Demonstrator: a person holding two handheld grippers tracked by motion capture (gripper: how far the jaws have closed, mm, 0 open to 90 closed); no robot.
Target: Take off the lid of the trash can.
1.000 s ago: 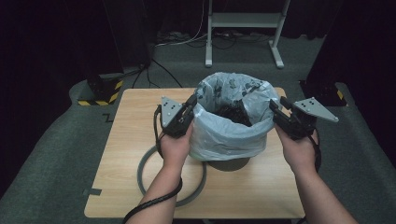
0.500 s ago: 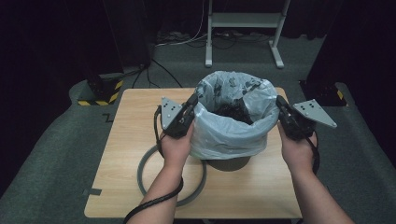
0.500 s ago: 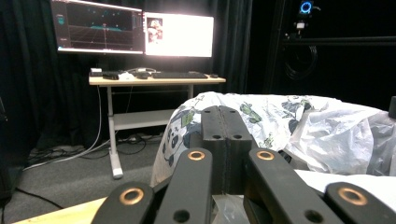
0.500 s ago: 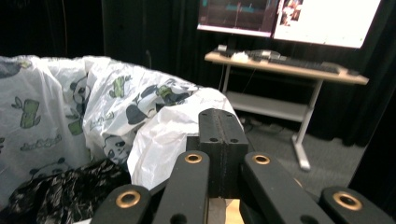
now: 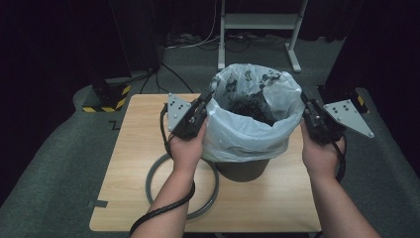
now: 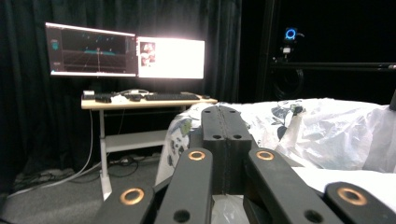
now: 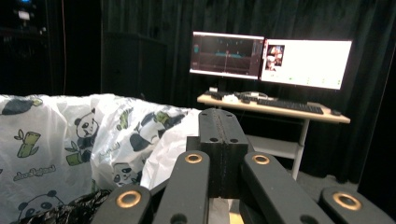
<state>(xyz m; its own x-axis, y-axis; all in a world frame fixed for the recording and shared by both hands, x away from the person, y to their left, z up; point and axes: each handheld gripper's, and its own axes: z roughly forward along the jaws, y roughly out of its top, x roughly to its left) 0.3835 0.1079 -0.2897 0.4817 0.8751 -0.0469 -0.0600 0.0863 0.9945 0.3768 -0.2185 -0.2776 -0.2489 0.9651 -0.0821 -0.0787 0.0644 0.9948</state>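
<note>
Two grippers flank a dark waste bin (image 5: 243, 168) that stands right of centre on the wooden table (image 5: 133, 148), lined with a white panda-print bin bag (image 5: 247, 134) whose top folds out over the rim. The left gripper (image 5: 204, 104) is at the bag's left edge, and its own view shows its jaws pressed together with the plastic bunched just beyond them; whether film is caught between them I cannot tell. The right gripper (image 5: 308, 105) sits at the bag's right edge, jaws likewise clenched tip to tip. Dark contents lie inside the bag. A grey ring (image 5: 153, 186) lies flat on the table's near-left part, under the left forearm.
</note>
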